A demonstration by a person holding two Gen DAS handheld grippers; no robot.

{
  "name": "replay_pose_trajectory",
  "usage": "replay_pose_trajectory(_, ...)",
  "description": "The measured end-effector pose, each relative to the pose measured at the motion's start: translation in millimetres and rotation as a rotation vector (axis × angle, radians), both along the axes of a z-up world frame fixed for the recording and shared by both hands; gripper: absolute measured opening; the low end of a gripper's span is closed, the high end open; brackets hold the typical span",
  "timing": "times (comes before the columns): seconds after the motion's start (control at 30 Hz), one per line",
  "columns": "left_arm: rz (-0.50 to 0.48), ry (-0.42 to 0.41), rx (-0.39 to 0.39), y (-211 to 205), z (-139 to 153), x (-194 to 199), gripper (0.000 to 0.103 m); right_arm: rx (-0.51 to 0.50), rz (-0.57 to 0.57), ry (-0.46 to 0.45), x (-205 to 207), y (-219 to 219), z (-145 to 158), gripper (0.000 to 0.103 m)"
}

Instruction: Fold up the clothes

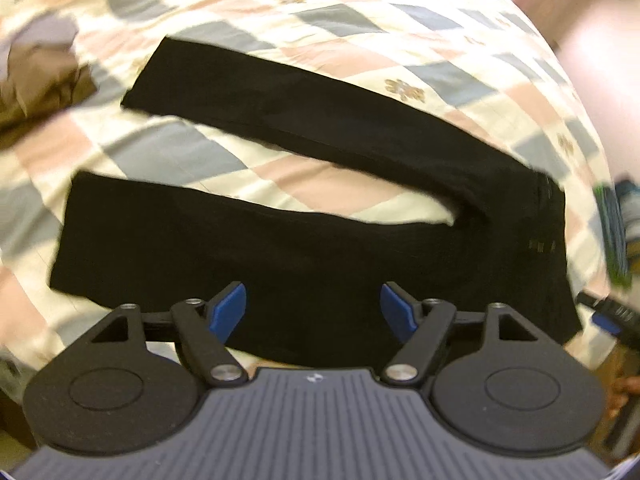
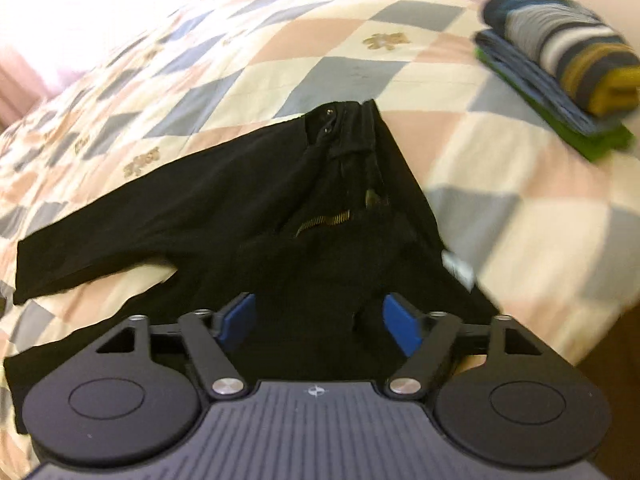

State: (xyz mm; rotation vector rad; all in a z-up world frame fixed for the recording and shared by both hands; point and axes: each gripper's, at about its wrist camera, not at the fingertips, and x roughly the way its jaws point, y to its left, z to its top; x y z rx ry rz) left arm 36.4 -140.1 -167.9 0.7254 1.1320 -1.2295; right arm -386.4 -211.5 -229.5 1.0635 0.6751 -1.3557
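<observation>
Black trousers (image 1: 304, 208) lie spread flat on a checked quilt (image 1: 256, 20), both legs running left and the waist at the right. My left gripper (image 1: 313, 312) hovers open above the near leg, blue pads apart with nothing between them. In the right wrist view the same trousers (image 2: 280, 216) show their waistband, button and zip at the top. My right gripper (image 2: 319, 322) stands open over the seat area, its blue pads clear of the cloth. The other gripper's tip (image 1: 608, 316) shows at the right edge of the left wrist view.
A stack of folded clothes (image 2: 556, 68), striped on top over blue and green, sits at the far right of the quilt (image 2: 240, 60). Brown and grey unfolded garments (image 1: 40, 80) lie at the far left. The bed's edge (image 2: 580, 320) runs close at the right.
</observation>
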Motion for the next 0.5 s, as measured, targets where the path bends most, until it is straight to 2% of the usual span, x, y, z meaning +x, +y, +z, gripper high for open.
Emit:
replay_pose_trajectory(0.1,-0.09,-0.049,-0.009,26.1,6.8,12.8,0.079,-0.012,-0.034,-0.041,31.5,36.8,21.4,0.088)
replay_pose_trajectory(0.23,-0.174,-0.095,-0.034,63.7,15.9,34.3,0.08,-0.04,-0.08,-0.062,73.4,92.5,50.4,0.094)
replay_pose_trajectory(0.5,-0.215,-0.108,-0.102,123.1,52.6,71.5,0.085,-0.081,-0.072,-0.046,140.3,183.2,98.2,0.1)
